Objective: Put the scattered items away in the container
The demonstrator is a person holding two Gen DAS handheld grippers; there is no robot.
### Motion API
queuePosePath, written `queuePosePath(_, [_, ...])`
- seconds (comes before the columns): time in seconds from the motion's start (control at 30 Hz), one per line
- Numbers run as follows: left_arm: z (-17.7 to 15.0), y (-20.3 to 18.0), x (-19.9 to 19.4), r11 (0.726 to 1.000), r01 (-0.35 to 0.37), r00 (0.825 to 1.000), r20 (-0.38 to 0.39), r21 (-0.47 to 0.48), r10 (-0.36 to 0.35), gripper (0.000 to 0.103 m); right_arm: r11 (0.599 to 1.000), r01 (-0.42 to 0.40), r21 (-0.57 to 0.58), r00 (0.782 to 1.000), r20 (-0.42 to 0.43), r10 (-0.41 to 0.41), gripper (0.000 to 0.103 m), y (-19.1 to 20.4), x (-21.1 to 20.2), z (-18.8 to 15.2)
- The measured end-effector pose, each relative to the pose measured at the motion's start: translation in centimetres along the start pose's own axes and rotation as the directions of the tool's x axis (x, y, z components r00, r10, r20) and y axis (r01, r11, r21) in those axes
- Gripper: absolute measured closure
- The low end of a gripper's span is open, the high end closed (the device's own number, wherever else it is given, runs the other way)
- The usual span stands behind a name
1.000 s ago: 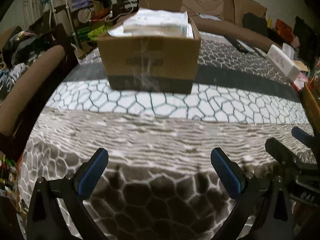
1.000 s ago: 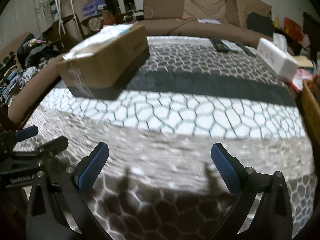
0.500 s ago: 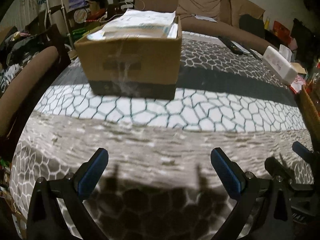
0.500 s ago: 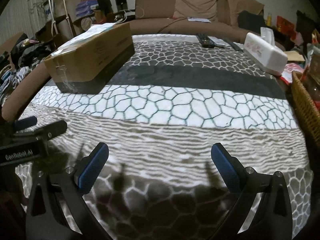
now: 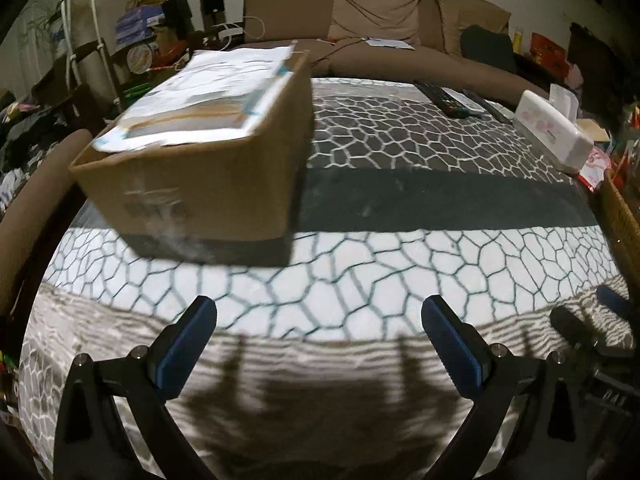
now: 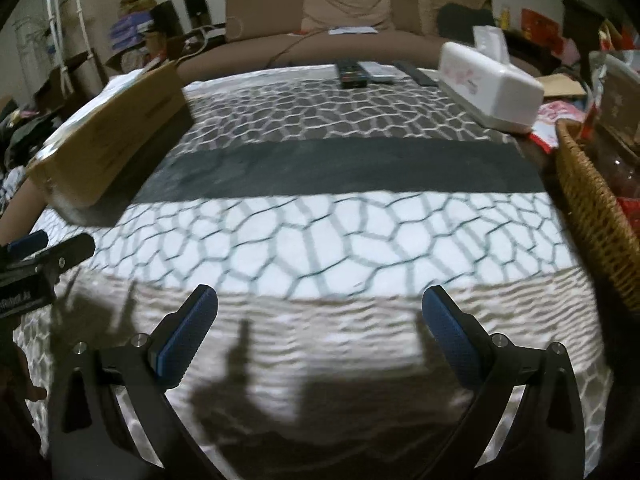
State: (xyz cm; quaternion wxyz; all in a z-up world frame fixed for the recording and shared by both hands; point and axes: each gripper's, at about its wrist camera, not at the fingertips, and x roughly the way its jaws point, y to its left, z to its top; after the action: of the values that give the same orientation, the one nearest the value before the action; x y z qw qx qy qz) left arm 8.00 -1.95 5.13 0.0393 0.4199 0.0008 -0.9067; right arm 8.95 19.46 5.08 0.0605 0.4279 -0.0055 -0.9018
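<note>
Both views have swung right since earlier. Left gripper and right gripper gape wide, empty. Box far left; approach remotes low and square.

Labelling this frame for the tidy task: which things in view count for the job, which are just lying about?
For the job:
cardboard box, probably the container
remote controls, loose at the table's far end
left hand-held gripper, open, empty
right hand-held gripper, open, empty

Lying about:
tissue box
wicker basket
sofa
patterned cloth
</note>
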Motion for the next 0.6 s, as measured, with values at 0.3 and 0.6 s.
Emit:
queuePosePath(0.3, [1.1, -4.8, 2.9, 0.999, 0.04, 0.999, -0.024, 0.026, -0.04, 0.0, 0.997, 0.052, 0.05, 0.999, -0.003, -0.052, 0.0, -4.4, 1.7, 2.1])
queuePosePath(0.6, [1.6, -6.8, 5.8, 0.998, 0.05, 0.997, -0.053, 0.027, -0.049, 0.0, 0.992, 0.09, 0.094, 0.996, -0.035, -0.087, 0.0, -7.5, 4.2, 2.0])
